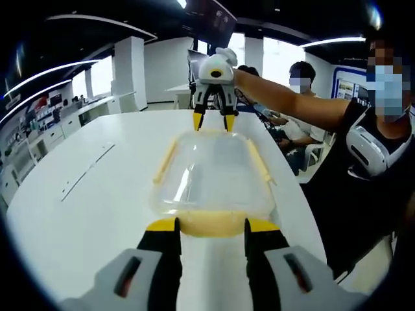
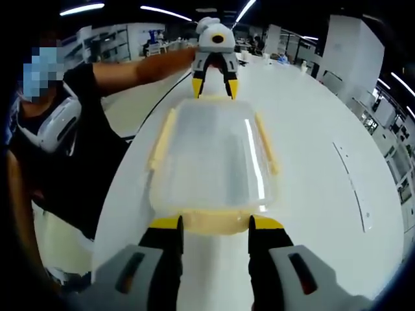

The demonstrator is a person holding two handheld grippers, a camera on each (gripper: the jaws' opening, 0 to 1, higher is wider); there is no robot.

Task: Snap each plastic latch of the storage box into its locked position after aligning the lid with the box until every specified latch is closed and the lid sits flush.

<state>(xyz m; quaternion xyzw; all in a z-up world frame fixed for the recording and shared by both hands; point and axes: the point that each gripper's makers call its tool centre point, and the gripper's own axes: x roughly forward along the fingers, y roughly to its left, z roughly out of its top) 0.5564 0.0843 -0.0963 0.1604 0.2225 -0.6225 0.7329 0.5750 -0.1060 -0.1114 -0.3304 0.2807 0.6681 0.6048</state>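
A clear plastic storage box (image 1: 214, 172) (image 2: 211, 155) with its transparent lid on lies lengthwise on the white table (image 1: 97, 194) (image 2: 324, 194). Yellow latches run along both long sides (image 1: 165, 162) (image 2: 266, 142). One more yellow latch sits at each short end (image 1: 214, 225) (image 2: 214, 220). My left gripper (image 1: 213, 227) (image 2: 214, 91) is open, its yellow-tipped jaws straddling the end latch nearest it. At the opposite end my right gripper (image 2: 215, 223) (image 1: 214, 120) is open too, with its tips on either side of that end's latch. Whether the latches are snapped down I cannot tell.
The person (image 1: 382, 149) (image 2: 58, 142) holding the grippers stands at one long side of the table, close to its edge. Seated people (image 1: 301, 97) are beyond the table. A thin strip (image 1: 87, 172) (image 2: 353, 184) is set into the tabletop on the other side.
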